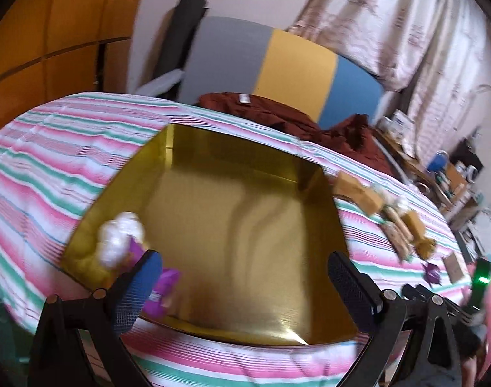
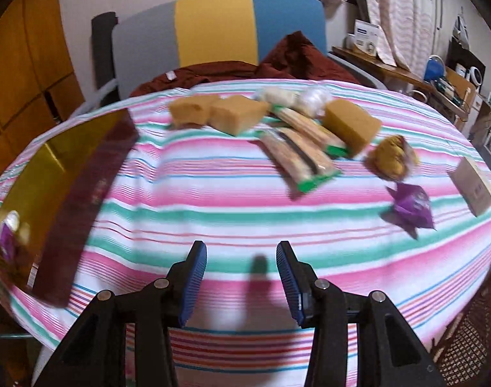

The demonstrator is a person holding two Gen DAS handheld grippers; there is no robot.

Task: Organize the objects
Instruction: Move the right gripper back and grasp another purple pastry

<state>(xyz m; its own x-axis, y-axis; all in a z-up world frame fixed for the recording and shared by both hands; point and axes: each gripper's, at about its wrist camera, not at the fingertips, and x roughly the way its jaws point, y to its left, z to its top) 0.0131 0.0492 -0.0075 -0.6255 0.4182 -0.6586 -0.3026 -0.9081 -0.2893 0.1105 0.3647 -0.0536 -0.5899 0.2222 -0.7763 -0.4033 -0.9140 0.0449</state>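
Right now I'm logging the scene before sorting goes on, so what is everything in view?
Box: one, gold inside, dark red outside, on the table's left.
Wrapped snacks in box: one purple, one white, near-left corner.
Sponges: three, tan, far side of table.
Long packets: two, tan with green ends, table centre.
White bags: two, behind the packets.
Yellow snack: one, right of the sponges.
Purple snack: one, on the cloth, right.
Small carton: one, beige, far right.
Tablecloth: one, pink, green, white stripes.
Maroon cloth: one, behind the table.
Left hand-held gripper: open, over the box.
Right hand-held gripper: open, over bare cloth.
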